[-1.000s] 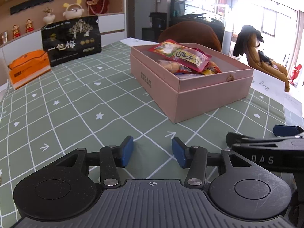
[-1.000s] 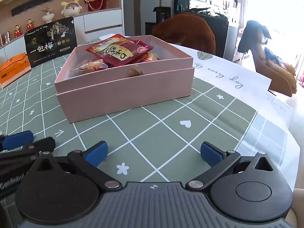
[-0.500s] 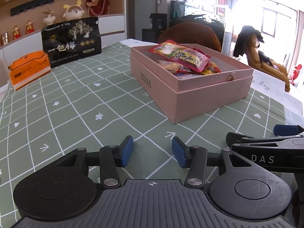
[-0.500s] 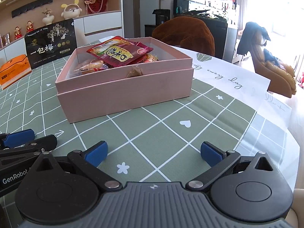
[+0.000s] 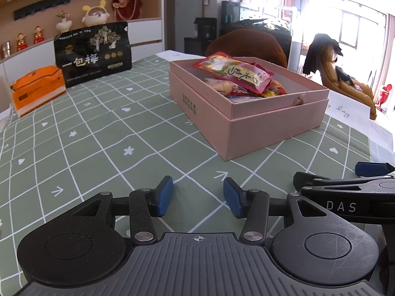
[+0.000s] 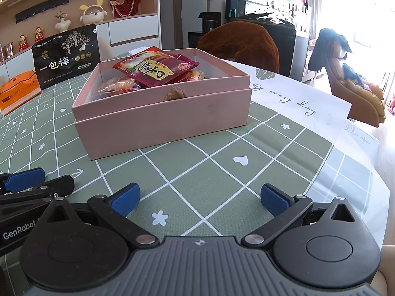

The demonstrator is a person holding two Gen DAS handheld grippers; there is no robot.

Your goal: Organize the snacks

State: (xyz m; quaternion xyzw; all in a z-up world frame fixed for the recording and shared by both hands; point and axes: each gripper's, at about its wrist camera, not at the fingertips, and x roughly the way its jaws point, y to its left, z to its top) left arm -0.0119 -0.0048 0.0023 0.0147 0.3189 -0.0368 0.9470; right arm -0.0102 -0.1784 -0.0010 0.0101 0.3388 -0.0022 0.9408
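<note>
Nearest, the left gripper [image 5: 198, 198] is being held low over the green checked desk [image 5: 103, 133] with its jaws moderately apart and nothing between them. The right gripper [image 6: 200, 200] is being held just beside it, jaws spread wide and likewise empty.

Ahead of both grippers, a pink box [image 6: 163, 120] is sitting on the desk, ahead and to the right of the left gripper and ahead and slightly left of the right one. It is being filled with snacks: a red snack pouch [image 6: 158, 67] is lying on top, with wrapped pastries [image 6: 116, 86] and other packets beneath it.

Farther off, beyond the box and to the left of both grippers, a black plum snack bag [image 5: 92, 53] is standing upright, with an orange box [image 5: 37, 88] beside it.

The task is judged to be mostly done, since most snacks are already lying in the box. The black bag and the orange box are possibly being left for gathering, though that cannot be told for certain.
</note>
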